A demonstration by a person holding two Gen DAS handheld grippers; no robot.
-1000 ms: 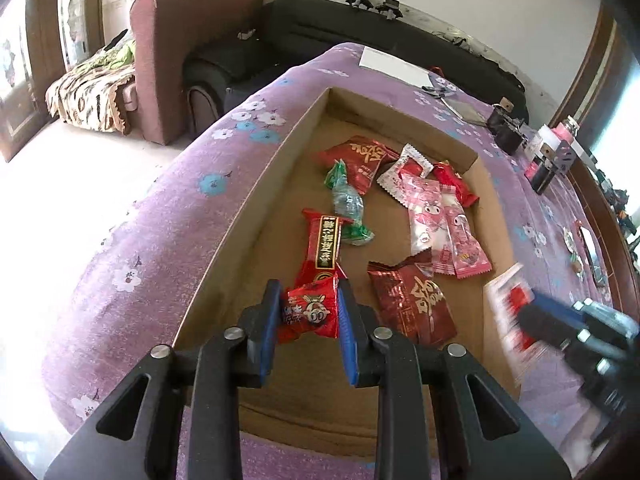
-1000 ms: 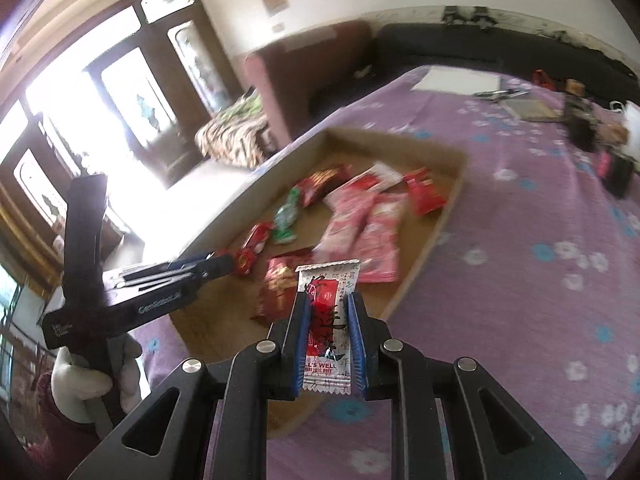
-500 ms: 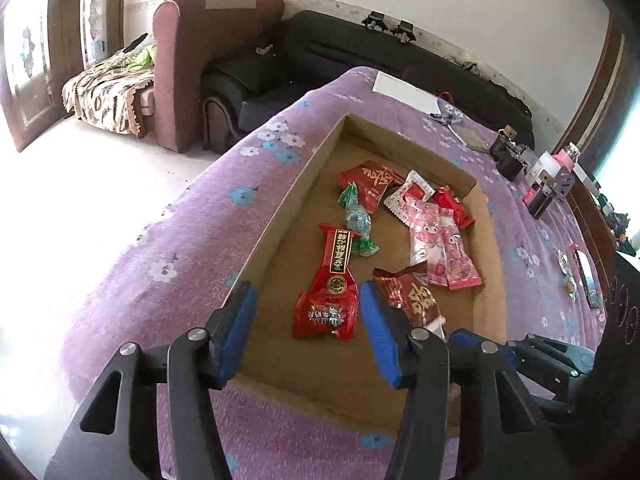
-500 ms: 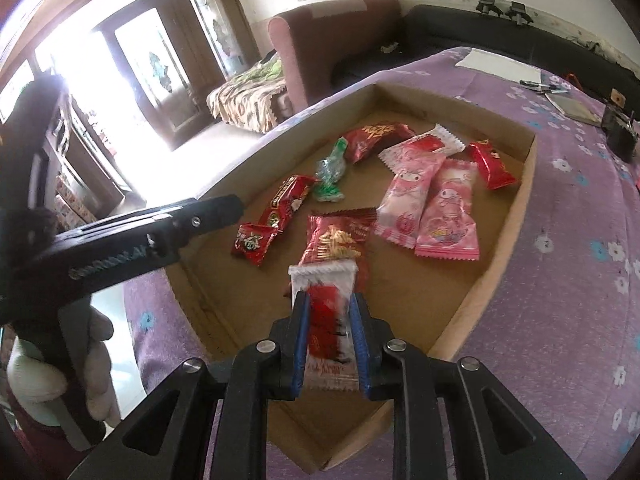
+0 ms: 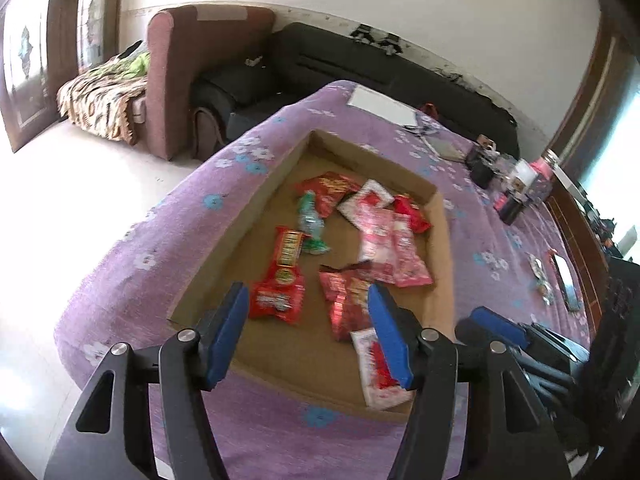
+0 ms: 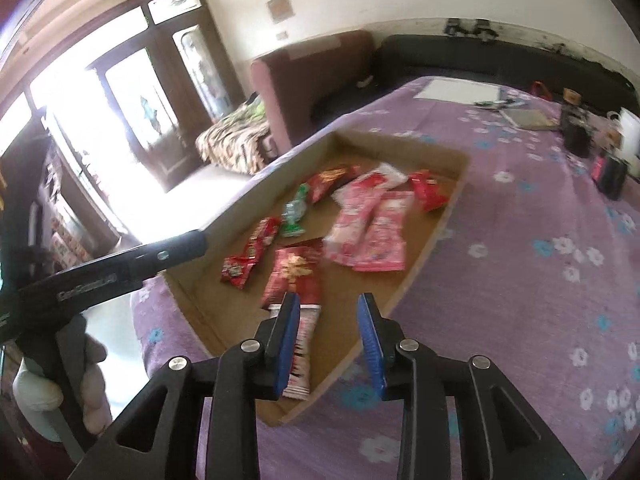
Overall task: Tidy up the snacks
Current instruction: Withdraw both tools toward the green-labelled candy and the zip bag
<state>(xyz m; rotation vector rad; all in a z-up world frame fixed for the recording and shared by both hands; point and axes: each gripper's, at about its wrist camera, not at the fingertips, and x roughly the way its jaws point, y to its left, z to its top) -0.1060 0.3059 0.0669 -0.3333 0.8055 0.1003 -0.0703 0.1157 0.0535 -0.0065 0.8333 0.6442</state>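
Note:
A shallow cardboard tray (image 5: 444, 248) (image 6: 436, 240) lies on a purple flowered tablecloth and holds several snack packets. My left gripper (image 5: 308, 332) is open and empty above the tray's near edge, behind a red packet (image 5: 278, 300). My right gripper (image 6: 330, 344) is open; a white and red packet (image 6: 304, 356) lies in the tray's near corner just past its left finger, and shows in the left wrist view (image 5: 376, 372). A dark red packet (image 6: 296, 272), two pink packets (image 6: 372, 232) and a green candy (image 6: 294, 212) lie further in.
Bottles, boxes and a notebook (image 6: 528, 118) stand at the table's far right side. White paper (image 5: 380, 106) lies at the far end. A maroon armchair (image 5: 176, 72) and black sofa (image 5: 360, 68) stand beyond the table. The floor is to the left.
Both grippers have opened and pulled back. The left let go of the red packet in the tray; the right dropped the white and red packet into the tray's near corner.

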